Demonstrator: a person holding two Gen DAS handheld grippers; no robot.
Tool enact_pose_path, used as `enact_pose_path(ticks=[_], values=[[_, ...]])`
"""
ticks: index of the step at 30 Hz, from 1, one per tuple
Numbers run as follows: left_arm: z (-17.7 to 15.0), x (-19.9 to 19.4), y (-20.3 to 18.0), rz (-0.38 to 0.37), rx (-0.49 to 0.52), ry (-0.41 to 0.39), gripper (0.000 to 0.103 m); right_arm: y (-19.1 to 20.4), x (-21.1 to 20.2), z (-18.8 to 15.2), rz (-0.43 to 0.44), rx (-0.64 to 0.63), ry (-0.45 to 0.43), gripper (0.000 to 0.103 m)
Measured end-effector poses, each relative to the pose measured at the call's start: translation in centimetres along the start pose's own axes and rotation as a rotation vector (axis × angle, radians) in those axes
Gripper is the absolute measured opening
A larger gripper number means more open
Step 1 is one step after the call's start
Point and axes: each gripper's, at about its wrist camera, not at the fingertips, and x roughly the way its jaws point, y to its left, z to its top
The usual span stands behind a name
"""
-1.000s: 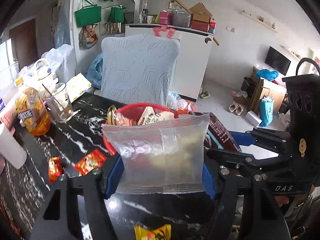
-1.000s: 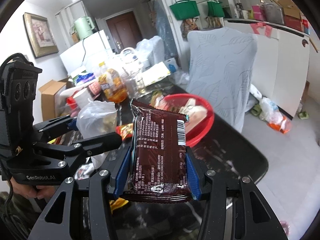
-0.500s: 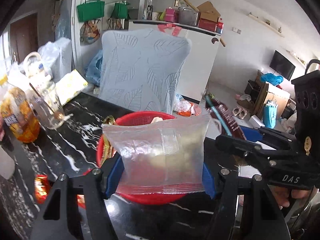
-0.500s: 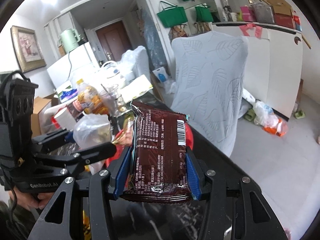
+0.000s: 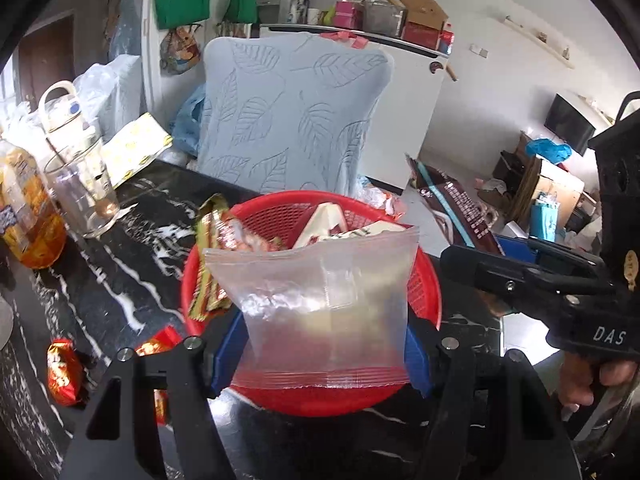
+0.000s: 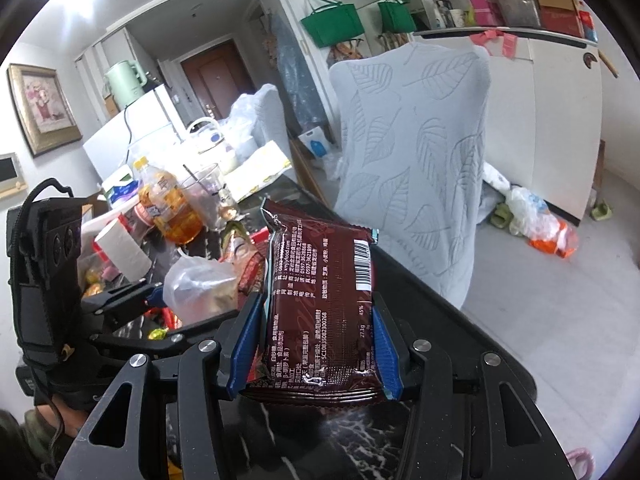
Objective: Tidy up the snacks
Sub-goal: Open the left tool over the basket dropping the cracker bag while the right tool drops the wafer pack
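My left gripper is shut on a clear plastic snack bag and holds it over the near side of a red mesh basket that holds several snack packets. My right gripper is shut on a dark brown snack packet, held upright above the black marble table. In the left wrist view the brown packet sits to the right of the basket. In the right wrist view the clear bag and the left gripper are at the left.
Red-orange snack packets lie on the table left of the basket. A glass, an oil bottle and a paper roll stand at the far left. A chair with a leaf-pattern cover is behind the table.
My left gripper has moved forward with the clear bag, so the basket is nearer and under it. My right gripper has moved with the brown packet; the basket is now mostly hidden behind the packet.
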Motion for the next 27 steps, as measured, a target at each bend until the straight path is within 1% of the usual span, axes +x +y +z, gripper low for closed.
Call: enact_pose_path(ticks=[4, 5, 7, 8, 9, 12, 19, 22, 24, 25, 27], values=[[-0.5, 0.0, 0.6, 0.066, -0.019, 0.01, 0.067, 0.5, 0.3, 0.2, 0.018, -0.017, -0.008, 0.051], [-0.5, -0.1, 0.6, 0.072, -0.018, 0.005, 0.067, 0.6, 0.4, 0.2, 0.021, -0.022, -0.011, 0.051], [-0.6, -0.2, 0.8, 0.074, -0.021, -0.003, 0.071, 0.8, 0.6, 0.3, 0.028, -0.034, -0.02, 0.051], [-0.6, -0.2, 0.8, 0.075, -0.023, -0.012, 0.076, 0.9, 0.9, 0.3, 0.03, -0.042, -0.023, 0.051], [-0.5, -0.3, 0.8, 0.08, -0.023, -0.022, 0.077, 0.9, 1.1, 0.4, 0.03, -0.046, -0.023, 0.051], [-0.3, -0.3, 1.2, 0.088, -0.031, -0.041, 0.077, 0.8, 1.9, 0.4, 0.045, -0.048, -0.027, 0.051], [-0.7, -0.1, 2.5, 0.117, -0.068, -0.02, 0.077, 1.0, 3.8, 0.2, 0.081, -0.041, -0.031, 0.052], [-1.0, -0.5, 3.0, 0.142, -0.082, -0.009, 0.077, 1.3, 4.2, 0.0, 0.074, -0.055, -0.026, 0.052], [-1.1, -0.9, 3.3, 0.149, -0.097, -0.012, 0.077, 1.7, 4.4, -0.1, 0.072, -0.078, -0.014, 0.055], [-1.1, -1.2, 3.5, 0.149, -0.104, -0.016, 0.077, 1.9, 4.5, -0.1, 0.064, -0.091, -0.008, 0.061], [-1.1, -1.6, 3.6, 0.147, -0.11, -0.022, 0.077, 2.3, 4.4, -0.3, 0.037, -0.118, -0.005, 0.062]])
